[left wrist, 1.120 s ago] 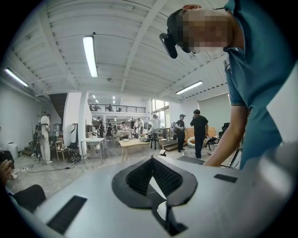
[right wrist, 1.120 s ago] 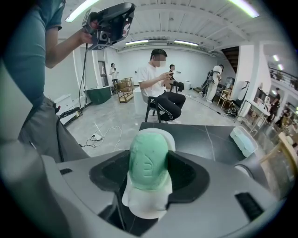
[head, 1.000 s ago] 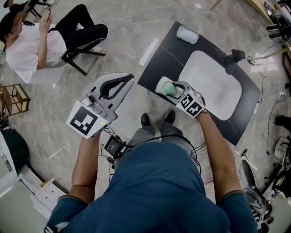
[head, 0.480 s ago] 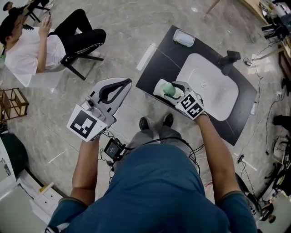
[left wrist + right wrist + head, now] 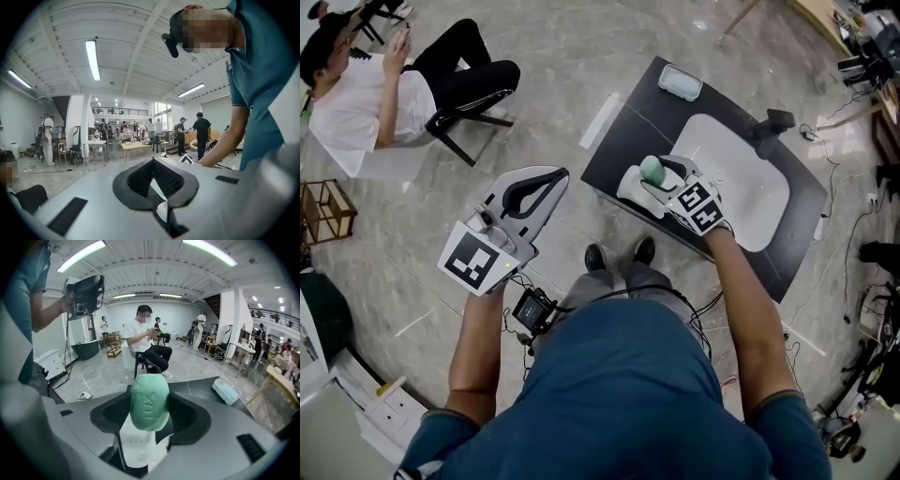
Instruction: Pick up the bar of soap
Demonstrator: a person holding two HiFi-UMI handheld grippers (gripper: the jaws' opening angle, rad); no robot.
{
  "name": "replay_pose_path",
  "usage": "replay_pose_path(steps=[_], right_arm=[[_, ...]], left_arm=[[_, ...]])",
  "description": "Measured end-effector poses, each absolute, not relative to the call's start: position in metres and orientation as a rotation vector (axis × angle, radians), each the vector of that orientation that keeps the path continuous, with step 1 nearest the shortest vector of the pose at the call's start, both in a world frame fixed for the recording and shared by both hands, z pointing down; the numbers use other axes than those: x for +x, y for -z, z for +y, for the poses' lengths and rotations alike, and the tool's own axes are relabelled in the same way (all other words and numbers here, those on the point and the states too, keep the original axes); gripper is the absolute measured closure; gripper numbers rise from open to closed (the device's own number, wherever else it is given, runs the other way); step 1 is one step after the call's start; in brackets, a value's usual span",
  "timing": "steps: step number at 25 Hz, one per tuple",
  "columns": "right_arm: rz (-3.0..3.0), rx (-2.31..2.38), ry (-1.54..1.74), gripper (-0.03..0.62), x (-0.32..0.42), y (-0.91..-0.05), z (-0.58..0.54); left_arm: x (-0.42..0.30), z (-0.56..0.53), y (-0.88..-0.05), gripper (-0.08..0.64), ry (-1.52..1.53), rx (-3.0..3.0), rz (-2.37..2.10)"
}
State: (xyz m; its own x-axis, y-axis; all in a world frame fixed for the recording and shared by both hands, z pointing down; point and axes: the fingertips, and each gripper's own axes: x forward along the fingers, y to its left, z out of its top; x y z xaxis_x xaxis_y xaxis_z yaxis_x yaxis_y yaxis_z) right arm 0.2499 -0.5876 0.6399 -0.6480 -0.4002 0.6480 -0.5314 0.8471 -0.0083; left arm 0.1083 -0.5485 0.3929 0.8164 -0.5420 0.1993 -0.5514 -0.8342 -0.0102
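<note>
Upper left of the head view: a seated person in a white top and black trousers [image 5: 366,89] on a black chair [image 5: 455,112]. A small open-frame wooden crate [image 5: 326,208] stands on the grey marbled floor [image 5: 544,56] below them. The same person sits mid-frame in the right gripper view [image 5: 143,341].

Left of centre, the left hand-held gripper [image 5: 561,174], white body w/ black padded jaws, is held over the floor, well apart from the desk. Its jaw tips meet, so it's closed w/ nothing btw them. In the left gripper view this hand-held gripper [image 5: 152,159] shows only the hole that the curved pads leave behind the tips.

Centre-right is a black rectangular desk [image 5: 628,122], set at a slant. A white oval soap dish [image 5: 630,186] lies at its near-left edge. The green oval bar of soap [image 5: 652,170] is over that dish, gripped in the right hand-held gripper [image 5: 656,174]. In the right gripper view the jaws stand wide, black pads pressing both sides of the bar of soap [image 5: 149,401]. It stands on end, stamped lettering facing the camera, w/ the soap dish [image 5: 136,441] below. Whether it's clear of the dish, can't tell.

Further right: a white oval sink basin [image 5: 741,187] sunk in the desk, w/ a black faucet [image 5: 772,127] at its upper-right rim. A pale blue-green clear box [image 5: 680,82] sits at the desk's upper corner, well apart from the soap. It also shows at the right of the right gripper view [image 5: 226,391].
</note>
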Motion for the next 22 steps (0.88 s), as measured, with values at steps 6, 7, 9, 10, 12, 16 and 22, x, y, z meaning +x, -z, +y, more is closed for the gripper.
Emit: replay_pose_path(steps=[6, 7, 9, 10, 12, 16, 22], right_arm=[[-2.361, 0.739, -0.298, 0.324, 0.256, -0.642, -0.612], [-2.359, 0.748, -0.307, 0.324, 0.257, -0.643, -0.616], [-2.353, 0.763, -0.325, 0.324, 0.259, -0.646, -0.624], [-2.350, 0.770, -0.336, 0.324, 0.260, -0.649, -0.628], [-2.344, 0.787, -0.359, 0.324, 0.261, -0.654, -0.636], [-2.332, 0.825, -0.407, 0.324, 0.266, -0.662, -0.654], [-2.313, 0.843, -0.467, 0.324, 0.269, -0.681, -0.673]], left_arm=[[0.102, -0.548, -0.394, 0.558, -0.283, 2.943, -0.912], [0.101, -0.547, -0.395, 0.558, -0.287, 2.938, -0.914], [0.098, -0.547, -0.395, 0.558, -0.291, 2.928, -0.923], [0.096, -0.546, -0.396, 0.558, -0.291, 2.924, -0.928], [0.093, -0.546, -0.398, 0.558, -0.289, 2.920, -0.941], [0.087, -0.546, -0.399, 0.558, -0.278, 2.927, -0.973], [0.079, -0.542, -0.411, 0.558, -0.348, 2.875, -0.987]])
